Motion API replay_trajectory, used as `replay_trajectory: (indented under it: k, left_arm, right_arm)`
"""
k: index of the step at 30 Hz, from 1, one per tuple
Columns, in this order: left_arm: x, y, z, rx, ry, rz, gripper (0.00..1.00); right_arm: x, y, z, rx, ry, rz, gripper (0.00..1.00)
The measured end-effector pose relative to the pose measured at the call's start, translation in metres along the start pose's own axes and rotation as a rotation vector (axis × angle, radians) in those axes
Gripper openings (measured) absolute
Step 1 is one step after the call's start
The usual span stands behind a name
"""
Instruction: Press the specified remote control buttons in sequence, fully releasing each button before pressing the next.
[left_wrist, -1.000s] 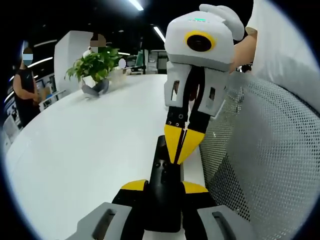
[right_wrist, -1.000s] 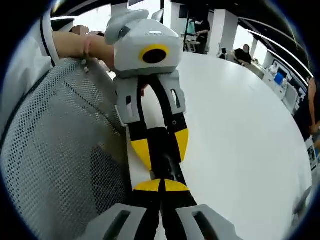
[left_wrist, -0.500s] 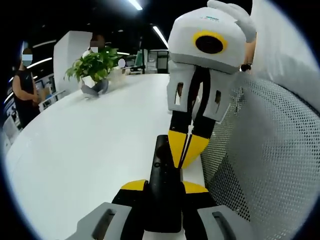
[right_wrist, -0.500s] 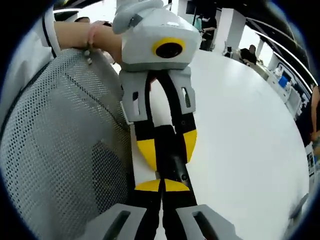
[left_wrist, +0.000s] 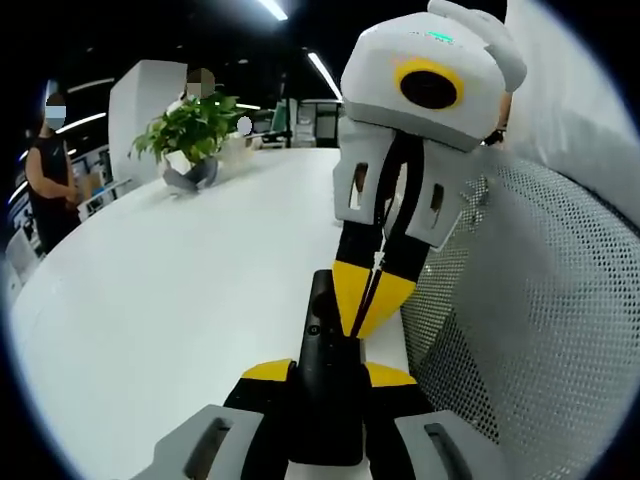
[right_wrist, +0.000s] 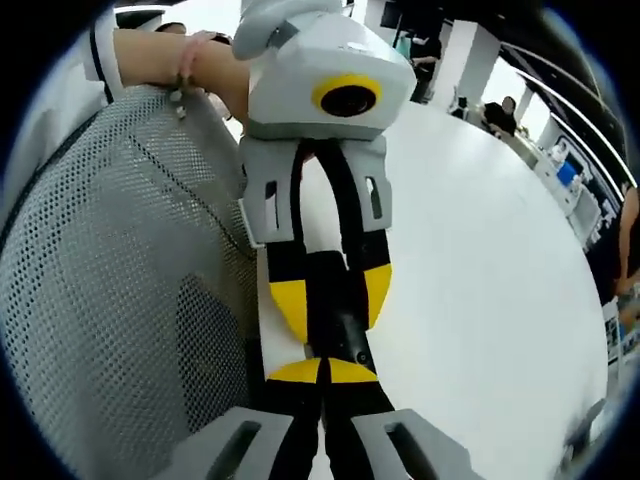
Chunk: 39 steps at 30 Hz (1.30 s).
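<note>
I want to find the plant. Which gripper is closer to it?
Neither by much: both meet at the remote, far from the plant across the table. The left gripper clamps the remote; the right gripper, shut, touches its top.

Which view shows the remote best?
The left gripper view: the remote runs up between the left gripper's yellow pads, its button face partly visible below the right gripper. The right gripper view shows only a short black stretch.

Big white round-edged tabletop (left_wrist: 170, 290), glossy. Green leafy potted plant in grey pot (left_wrist: 190, 140) sits nr far edge. Grey mesh chair back (left_wrist: 530, 320) just beside near edge.
</note>
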<state>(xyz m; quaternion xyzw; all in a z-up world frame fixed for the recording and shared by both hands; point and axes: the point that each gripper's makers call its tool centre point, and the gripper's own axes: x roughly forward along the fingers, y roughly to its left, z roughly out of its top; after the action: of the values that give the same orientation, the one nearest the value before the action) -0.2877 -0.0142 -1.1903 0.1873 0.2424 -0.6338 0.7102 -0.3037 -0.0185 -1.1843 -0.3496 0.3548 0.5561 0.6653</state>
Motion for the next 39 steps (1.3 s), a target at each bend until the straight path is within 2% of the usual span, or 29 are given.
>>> replay_trajectory:
  k: [1, 4, 6, 8, 11, 12, 13, 14, 15, 18, 22, 27, 31, 34, 37, 39]
  left_arm:
    - [0.0, 0.0, 0.0, 0.0, 0.0, 0.0, 0.25]
    - [0.0, 0.0, 0.0, -0.002, -0.003, -0.003, 0.25]
    - [0.0, 0.0, 0.0, -0.018, -0.01, -0.005, 0.25]
    - [0.0, 0.0, 0.001, -0.017, -0.012, -0.006, 0.25]
    - [0.0, 0.001, 0.0, -0.017, -0.011, -0.006, 0.25]
    - [0.0, 0.001, 0.0, -0.018, -0.011, -0.006, 0.25]
    - [0.0, 0.001, 0.0, -0.018, -0.012, -0.007, 0.25]
    - [0.0, 0.001, 0.0, -0.018, -0.012, -0.007, 0.25]
    - [0.0, 0.001, 0.0, -0.02, -0.012, -0.008, 0.25]
    - [0.0, 0.0, 0.0, -0.018, -0.01, -0.006, 0.25]
    - [0.001, 0.0, 0.0, -0.02, -0.011, -0.006, 0.25]
    - [0.001, 0.0, 0.0, -0.009, -0.004, -0.004, 0.25]
    - [0.001, 0.001, 0.0, -0.012, -0.007, -0.003, 0.25]
    - [0.002, 0.001, 0.0, -0.014, -0.009, -0.004, 0.25]
    - [0.002, 0.001, 0.0, -0.015, -0.009, -0.004, 0.25]
    - [0.002, 0.001, 0.0, -0.016, -0.01, -0.004, 0.25]
  right_arm:
    - [0.0, 0.0, 0.0, 0.012, -0.004, 0.005, 0.0]
    - [-0.002, -0.001, 0.001, 0.13, -0.06, 0.054, 0.0]
    - [-0.004, -0.005, 0.0, 0.14, -0.063, 0.05, 0.0]
    - [-0.008, -0.012, 0.002, 0.108, -0.071, 0.004, 0.0]
    - [-0.008, -0.018, 0.006, 0.116, -0.081, -0.003, 0.0]
    - [-0.005, -0.016, 0.003, 0.117, -0.061, 0.01, 0.0]
    - [-0.001, -0.014, -0.004, 0.097, -0.019, 0.024, 0.0]
    - [-0.001, -0.016, -0.005, 0.089, -0.014, 0.005, 0.0]
    - [-0.003, -0.016, -0.001, 0.093, -0.034, 0.015, 0.0]
    - [-0.002, -0.015, -0.002, 0.063, -0.028, 0.022, 0.0]
    - [-0.001, -0.015, -0.001, -0.052, 0.024, 0.036, 0.0]
    - [0.0, -0.013, -0.001, -0.105, 0.017, 0.015, 0.0]
    - [-0.001, -0.016, 0.0, -0.008, -0.048, -0.003, 0.0]
    - [-0.002, -0.017, 0.002, 0.123, -0.103, 0.025, 0.0]
    - [-0.003, -0.018, 0.001, 0.167, -0.121, 0.046, 0.0]
    - [-0.003, -0.019, 0.001, 0.166, -0.123, 0.041, 0.0]
